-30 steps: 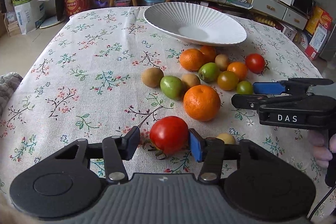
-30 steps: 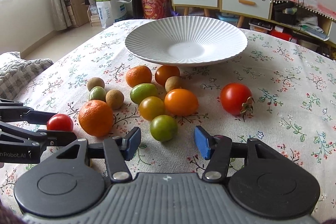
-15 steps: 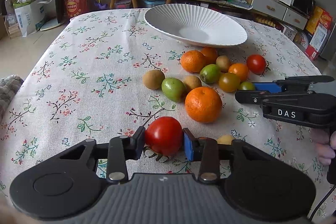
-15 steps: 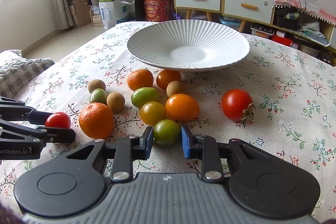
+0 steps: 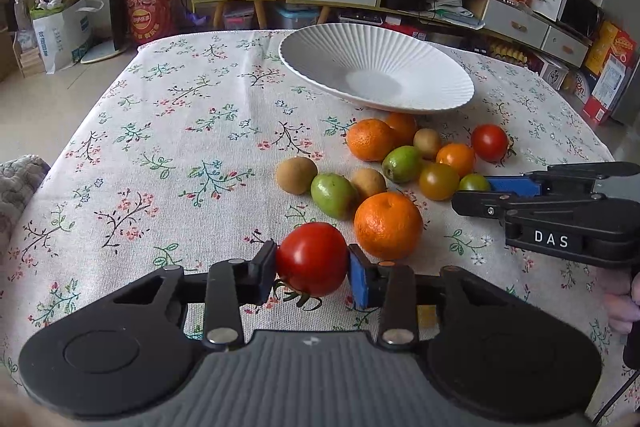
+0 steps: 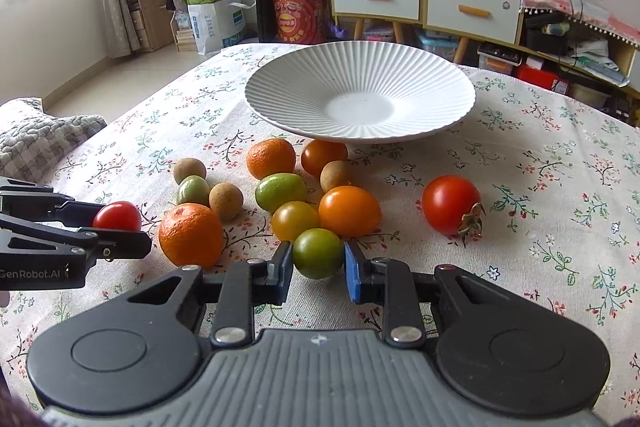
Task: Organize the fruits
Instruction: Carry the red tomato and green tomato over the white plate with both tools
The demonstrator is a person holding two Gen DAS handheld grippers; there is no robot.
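Desk (image 5: 160, 131) w/ floral cloth, matte woven fabric, slightly creased. Far left, left gripper (image 5: 312, 273): black plastic arms, blue pads, jaws just closed in and now pinch a glossy round red tomato (image 5: 311, 258) from both sides, dried green calyx poking out below; the tomato sits near the front desk edge, left of the fruit cluster. Just right of it a big dimpled orange (image 5: 388, 225) rests on the cloth, touching nothing held. Behind it, two dull brown rough-skinned round fruits & a smooth green oval one. Mid-cluster: two more oranges, another green oval, a small brown one, an orange tomato and an amber one, packed close, some touching. Right gripper (image 6: 318, 269), same build, is closed onto a small smooth green tomato (image 6: 318, 253), pads pressing both sides at the front of the cluster; tomato looks to be at cloth level, can't tell if lifted. Further right, apart from the rest, a shiny red tomato (image 6: 451, 205) w/ a dry stem lies alone. Behind all fruit, white ribbed plate (image 6: 280, 95), shallow, fluted rim, glazed, nothing in it.
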